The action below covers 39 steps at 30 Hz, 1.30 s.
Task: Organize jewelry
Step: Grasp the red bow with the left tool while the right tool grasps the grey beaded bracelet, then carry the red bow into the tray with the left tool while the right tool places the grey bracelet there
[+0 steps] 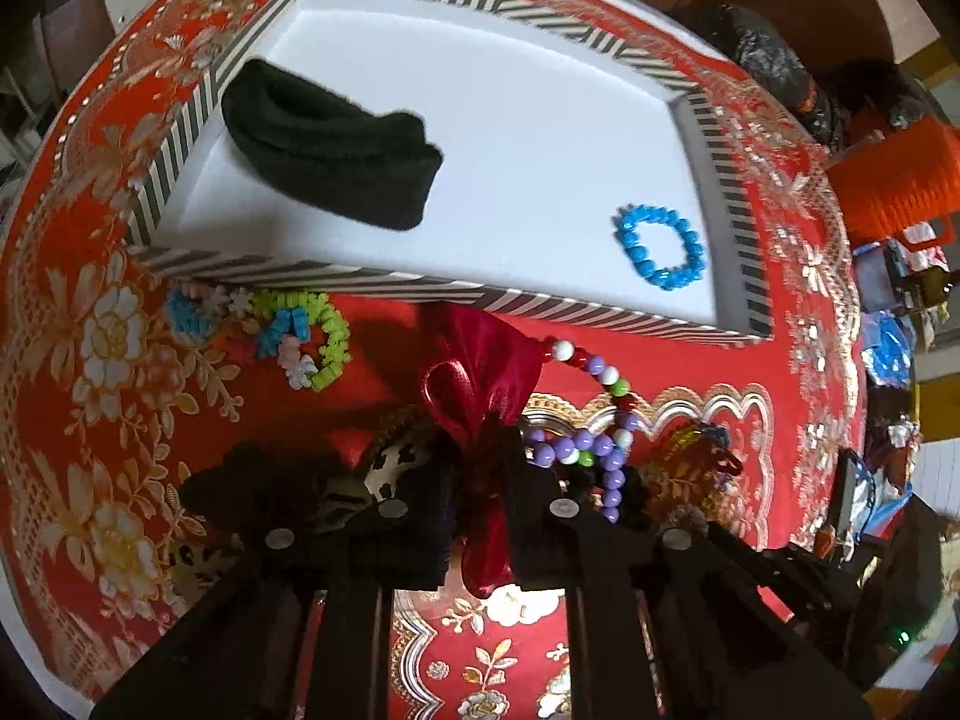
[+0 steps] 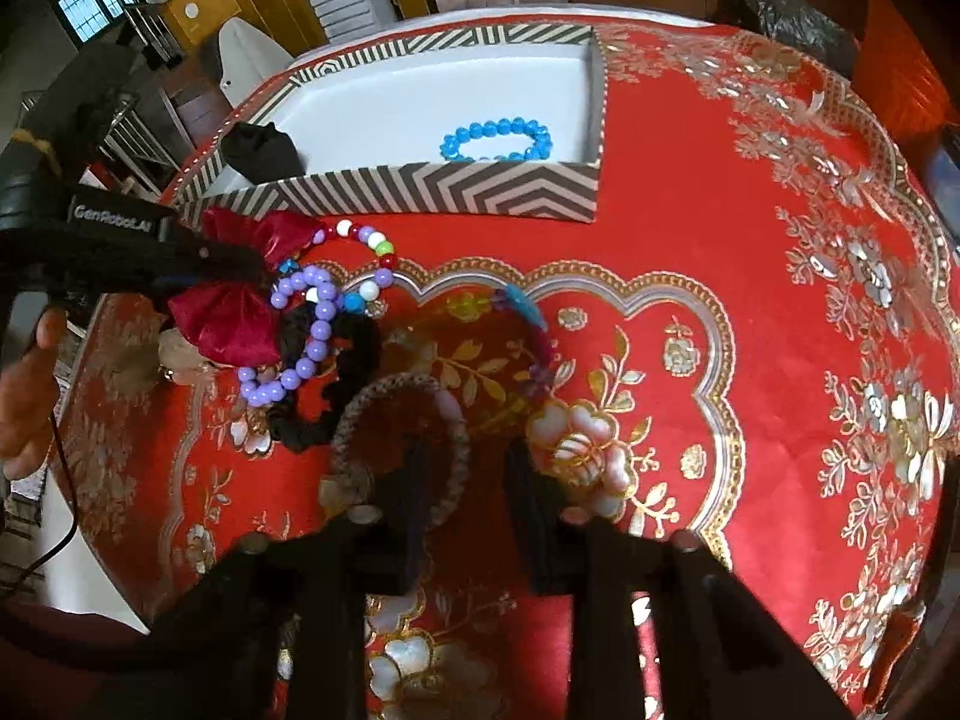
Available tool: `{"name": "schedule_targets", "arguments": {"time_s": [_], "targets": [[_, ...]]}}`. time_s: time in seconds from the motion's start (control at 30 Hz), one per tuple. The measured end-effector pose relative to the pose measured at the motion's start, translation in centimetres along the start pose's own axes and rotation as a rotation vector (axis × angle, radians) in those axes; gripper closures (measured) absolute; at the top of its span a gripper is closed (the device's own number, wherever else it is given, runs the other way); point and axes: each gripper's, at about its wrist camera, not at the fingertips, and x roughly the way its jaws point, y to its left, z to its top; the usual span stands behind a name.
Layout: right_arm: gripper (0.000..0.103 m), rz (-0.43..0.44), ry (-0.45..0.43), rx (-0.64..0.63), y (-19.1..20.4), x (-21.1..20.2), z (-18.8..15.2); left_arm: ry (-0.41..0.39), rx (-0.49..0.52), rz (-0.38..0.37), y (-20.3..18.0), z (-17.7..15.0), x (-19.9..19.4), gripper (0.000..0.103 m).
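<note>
The left gripper (image 1: 480, 468) is closed on the middle of a red bow (image 1: 480, 396), which lies just in front of the striped box (image 1: 540, 300). The right gripper (image 2: 462, 480) stands over a brown ring (image 2: 399, 450), a braided bracelet, further from the box than the bow. Its jaws look narrow, one finger inside the ring and the other outside, so they seem to pinch the ring's side, but whether the pads really press it I cannot tell for sure. In the box there are already a blue bracelet (image 1: 660, 246) near its right wall and a black cloth (image 1: 330, 162) at its left end. A bead chain (image 2: 312, 324) of purple, white and red beads lies against the bow, and a black scrunchie (image 2: 336, 384) is under the chain. I think the main risk is there: if the bow is lifted now, the chain may hang on it and be dragged along, or fall off halfway to the box. The ring is thin, so it may slip out of the right jaws when it is raised. More colourful bracelets (image 1: 300, 330) wait left of the bow, close to the box wall.
</note>
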Motion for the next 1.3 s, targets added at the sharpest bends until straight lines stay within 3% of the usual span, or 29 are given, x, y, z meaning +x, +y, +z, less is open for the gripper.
{"name": "schedule_targets", "arguments": {"time_s": [0.33, 0.8, 1.3], "targets": [[0.096, 0.017, -0.092, -0.012, 0.5, -4.7, 0.7, -0.086, 0.038, -0.070, -0.6, 0.0, -5.5, 0.101], [0.096, -0.007, -0.215, 0.004, -0.4, -9.3, 4.8, -0.178, 0.119, -0.009, -2.1, 0.8, -8.8, 0.101], [0.096, -0.038, -0.284, -0.020, -0.9, -11.4, 9.9, -0.247, 0.164, 0.067, -3.7, 4.7, -10.0, 0.101]]}}
